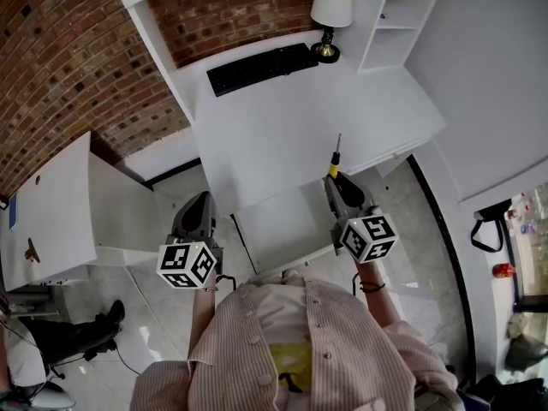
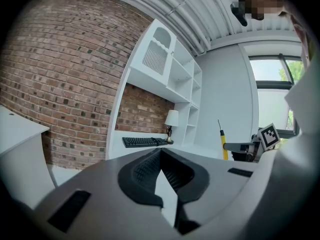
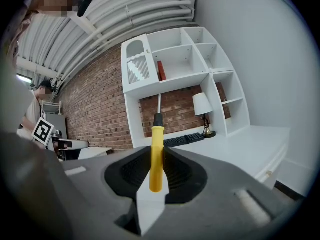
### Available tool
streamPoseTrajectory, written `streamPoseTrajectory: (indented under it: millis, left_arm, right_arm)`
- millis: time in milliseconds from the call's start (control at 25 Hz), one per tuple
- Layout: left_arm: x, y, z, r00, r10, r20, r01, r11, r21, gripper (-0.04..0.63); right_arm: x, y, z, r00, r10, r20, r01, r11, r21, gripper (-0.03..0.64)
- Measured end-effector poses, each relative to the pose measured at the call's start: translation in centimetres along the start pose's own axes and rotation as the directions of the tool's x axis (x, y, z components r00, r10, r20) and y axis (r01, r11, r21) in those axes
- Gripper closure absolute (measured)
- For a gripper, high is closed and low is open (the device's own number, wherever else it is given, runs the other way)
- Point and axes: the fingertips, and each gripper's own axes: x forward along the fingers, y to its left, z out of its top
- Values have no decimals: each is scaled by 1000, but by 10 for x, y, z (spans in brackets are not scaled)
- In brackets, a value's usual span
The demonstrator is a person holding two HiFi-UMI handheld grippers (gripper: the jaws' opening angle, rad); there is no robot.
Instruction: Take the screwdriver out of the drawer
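Observation:
The screwdriver [image 3: 156,156] has a yellow handle and a thin metal shaft that points up. My right gripper [image 3: 156,149] is shut on its handle. In the head view the right gripper [image 1: 336,185] holds the screwdriver [image 1: 333,166] above the front edge of the white desk [image 1: 282,127], just right of the open drawer [image 1: 278,229]. The left gripper view also catches the screwdriver [image 2: 223,145], off to its right. My left gripper [image 1: 198,205] hangs left of the drawer, and its jaws [image 2: 160,150] meet at the tips with nothing between them.
A black keyboard [image 1: 261,67] and a lamp [image 1: 330,7] stand at the back of the desk by the brick wall. White shelves [image 1: 398,15] rise at the back right. A white cabinet [image 1: 51,212] stands to the left. Someone's legs [image 1: 77,332] show at the lower left.

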Motion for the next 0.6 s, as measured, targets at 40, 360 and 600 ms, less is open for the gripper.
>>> streamPoseTrajectory:
  millis: [40, 360, 600]
  left_arm:
    - [0, 0, -1, 1000, 1, -1, -1, 1000, 1, 597]
    - [2, 3, -4, 1000, 16, -16, -16, 1000, -2, 597]
    - [5, 1, -9, 999, 21, -25, -21, 1000, -6, 597]
  right_arm:
    - [0, -1, -1, 1000, -2, -1, 2, 1000, -4, 538]
    - [2, -4, -3, 1000, -4, -10, 4, 1000, -17, 538]
    - [1, -9, -7, 1000, -10, -18, 10, 1000, -14, 538]
